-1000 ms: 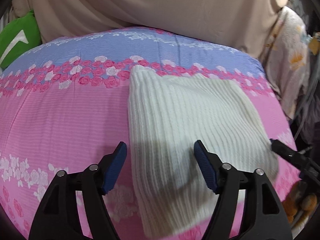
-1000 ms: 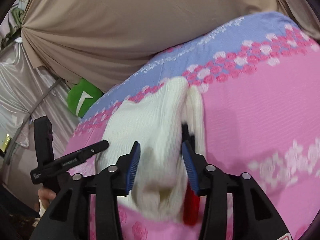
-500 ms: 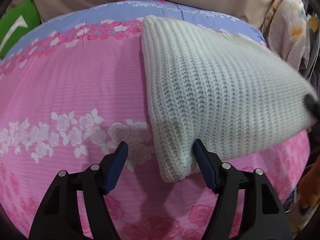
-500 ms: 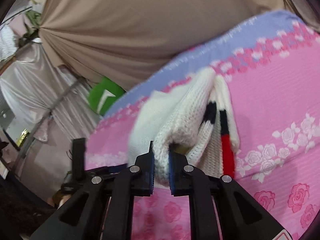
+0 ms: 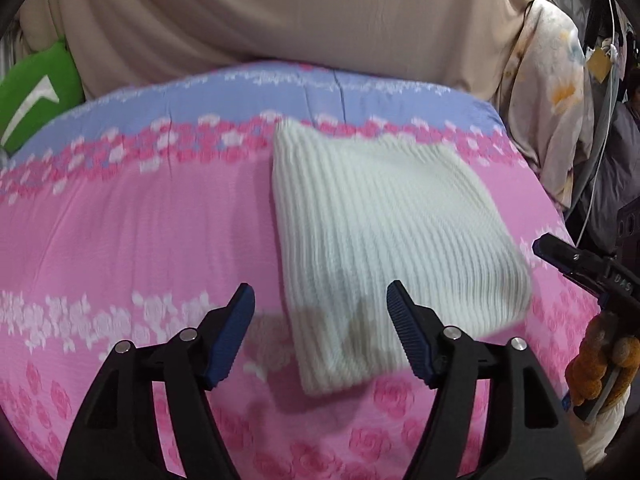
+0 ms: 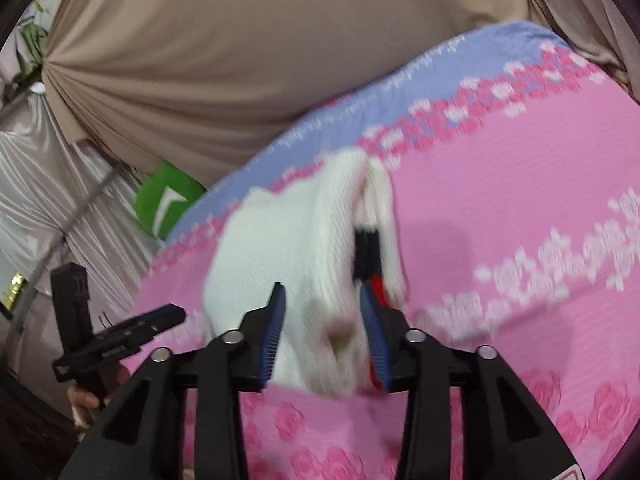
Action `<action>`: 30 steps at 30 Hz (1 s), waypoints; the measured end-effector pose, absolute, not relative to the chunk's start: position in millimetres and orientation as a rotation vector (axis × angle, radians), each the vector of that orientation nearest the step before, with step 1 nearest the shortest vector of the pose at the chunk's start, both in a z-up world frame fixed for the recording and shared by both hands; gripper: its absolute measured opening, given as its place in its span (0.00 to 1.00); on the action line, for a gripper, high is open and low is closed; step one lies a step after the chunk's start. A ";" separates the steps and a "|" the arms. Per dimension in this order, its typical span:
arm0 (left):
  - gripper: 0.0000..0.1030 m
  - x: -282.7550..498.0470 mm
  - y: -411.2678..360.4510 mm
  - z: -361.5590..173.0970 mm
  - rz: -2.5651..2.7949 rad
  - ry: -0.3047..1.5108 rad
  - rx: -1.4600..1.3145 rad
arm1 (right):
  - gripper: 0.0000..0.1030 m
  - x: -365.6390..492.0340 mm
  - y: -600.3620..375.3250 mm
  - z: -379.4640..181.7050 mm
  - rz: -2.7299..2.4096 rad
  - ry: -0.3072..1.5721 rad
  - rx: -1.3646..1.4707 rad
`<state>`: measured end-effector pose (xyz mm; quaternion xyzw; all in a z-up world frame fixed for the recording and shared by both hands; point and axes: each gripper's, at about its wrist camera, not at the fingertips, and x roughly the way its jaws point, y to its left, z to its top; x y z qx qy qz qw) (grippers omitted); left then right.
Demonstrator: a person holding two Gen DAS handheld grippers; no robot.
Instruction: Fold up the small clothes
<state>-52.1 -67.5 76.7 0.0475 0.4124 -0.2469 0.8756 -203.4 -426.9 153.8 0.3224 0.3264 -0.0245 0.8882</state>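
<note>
Green cushion (image 5: 34, 94) at far left edge of bed (image 5: 140, 232), against beige curtain (image 5: 280, 12). Left tongs (image 5: 320, 312) spread, nothing pinched, hovering over near corner of folded white knit garment (image 5: 384, 232), which lies flat on pink floral bedspread. Right tongs (image 6: 323, 322) opening, garment's near end between pads, black-red trim (image 6: 370, 256) showing at fold

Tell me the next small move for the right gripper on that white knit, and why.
Probably draw the right gripper back off the white knit garment. Its jaws are opening with the near edge of the knit loose between them, and the garment already lies folded flat on the pink bedspread; the left gripper is open and clear.
</note>
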 end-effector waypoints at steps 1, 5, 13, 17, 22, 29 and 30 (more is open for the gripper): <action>0.65 -44.7 -75.1 78.3 -0.521 0.854 0.091 | 0.48 -190.9 -429.8 153.2 -0.059 0.684 0.658; 0.65 -12.4 -103.2 68.5 -0.494 0.857 0.095 | 0.50 -125.9 -445.2 126.2 -0.047 0.772 0.635; 0.66 20.3 -106.2 44.9 -0.426 0.909 0.070 | 0.15 -99.3 -426.5 157.5 -0.012 0.670 0.506; 0.69 25.9 -112.3 37.4 -0.424 0.928 0.079 | 0.20 -80.5 -445.4 100.4 -0.140 0.854 0.536; 0.71 24.3 -116.9 37.6 -0.407 0.907 0.100 | 0.25 -130.0 -426.6 165.1 -0.133 0.696 0.497; 0.71 22.4 -116.4 38.1 -0.398 0.903 0.103 | 0.17 -153.1 -378.4 134.1 -0.093 0.861 0.396; 0.71 21.4 -117.0 38.2 -0.398 0.904 0.102 | 0.10 -149.8 -382.4 116.5 -0.109 0.891 0.402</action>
